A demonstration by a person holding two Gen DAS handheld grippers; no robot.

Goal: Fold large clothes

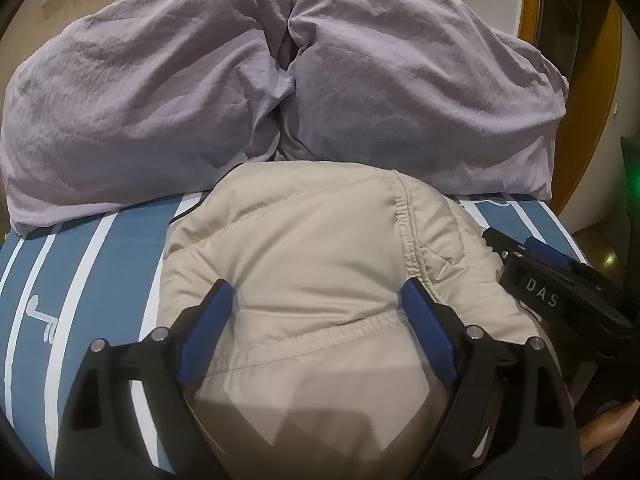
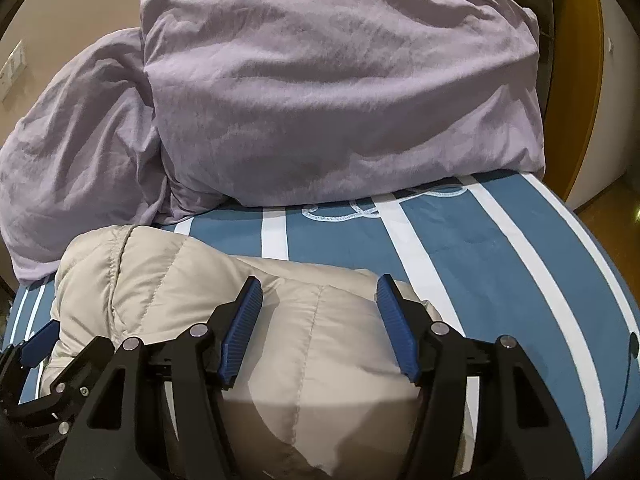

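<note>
A beige quilted jacket [image 1: 320,240] lies bunched on the blue and white striped bed sheet [image 1: 80,272]. My left gripper [image 1: 318,292] hovers over its stitched seam, jaws wide open, with the cloth below and between the blue pads [image 1: 206,320], which do not pinch it. In the right wrist view the same jacket [image 2: 180,280] bulges up between the fingers of my right gripper [image 2: 319,282], which stands open at the jacket's right end. The right gripper [image 1: 532,264] also shows at the right edge of the left wrist view, beside the jacket.
Two rumpled lilac pillows [image 1: 160,100] [image 2: 340,100] lie across the far side of the bed, just behind the jacket. Bare striped sheet [image 2: 500,260] lies to the jacket's right. A wooden door frame [image 2: 576,80] and floor lie beyond the bed's right edge.
</note>
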